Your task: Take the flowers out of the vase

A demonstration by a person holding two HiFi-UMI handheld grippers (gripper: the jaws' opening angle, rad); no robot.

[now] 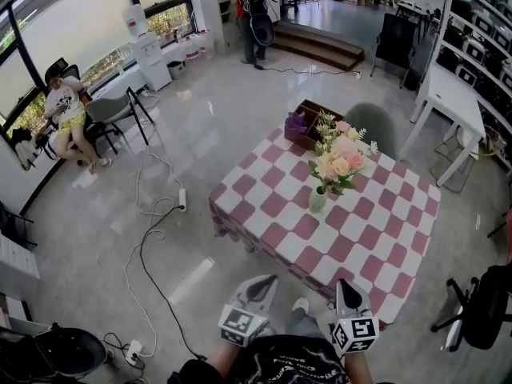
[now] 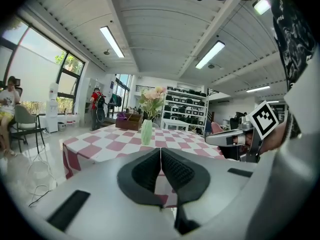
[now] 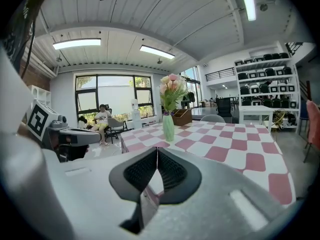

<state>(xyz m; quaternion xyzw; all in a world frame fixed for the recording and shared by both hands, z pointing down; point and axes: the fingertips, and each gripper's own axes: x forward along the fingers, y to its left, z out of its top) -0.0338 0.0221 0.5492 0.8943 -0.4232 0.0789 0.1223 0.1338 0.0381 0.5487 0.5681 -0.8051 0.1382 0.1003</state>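
seeing my grey left gripper and grey right gripper both pinched shut, empty, short of the pink-and-white checked table; the pink and peach flowers stand in the pale green vase mid-table.

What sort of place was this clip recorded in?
Probably an open-plan lab or office workspace: shelving racks of dark equipment line one wall, and a water dispenser stands by the big windows.

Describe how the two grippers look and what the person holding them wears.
The left gripper and right gripper have light grey, tapered shells with black ribbed pads inside. Each carries a white cube with black square markers. The person wears a black top with a white pattern.
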